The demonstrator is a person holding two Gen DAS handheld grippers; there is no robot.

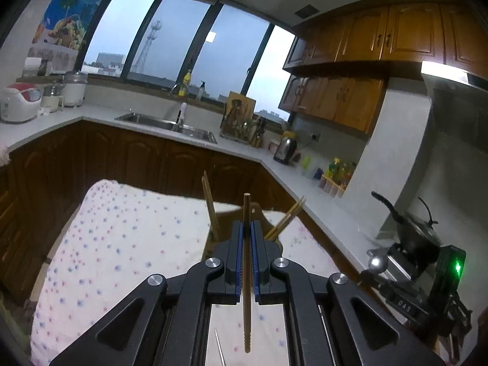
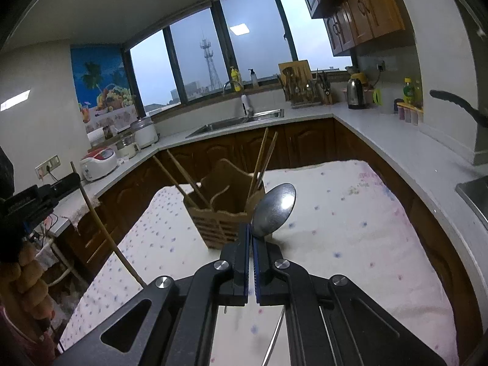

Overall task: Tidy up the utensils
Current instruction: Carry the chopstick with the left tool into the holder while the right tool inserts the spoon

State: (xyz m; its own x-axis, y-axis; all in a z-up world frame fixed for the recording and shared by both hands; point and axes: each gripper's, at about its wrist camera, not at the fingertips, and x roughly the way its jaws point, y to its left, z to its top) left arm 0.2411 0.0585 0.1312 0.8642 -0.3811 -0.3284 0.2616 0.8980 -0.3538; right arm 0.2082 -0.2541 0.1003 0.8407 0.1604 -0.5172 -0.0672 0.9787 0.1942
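My left gripper (image 1: 247, 225) is shut on a wooden chopstick (image 1: 247, 274) that stands upright between the pads, above the table. Behind it is the wooden utensil holder (image 1: 259, 213), mostly hidden, with chopsticks leaning out of it. My right gripper (image 2: 252, 228) is shut on a metal spoon (image 2: 274, 209), bowl up, just right of and in front of the wooden utensil holder (image 2: 225, 222). The holder has several chopsticks (image 2: 262, 161) in it. The left gripper (image 2: 39, 201) and its chopstick (image 2: 103, 228) show at the left of the right wrist view.
The holder stands on a table with a white dotted cloth (image 2: 350, 228). Dark cabinets and a white L-shaped counter (image 2: 381, 149) surround it, with a sink (image 2: 238, 122), a kettle (image 2: 357, 93), rice cookers (image 2: 97, 163) and a wok (image 1: 418, 231).
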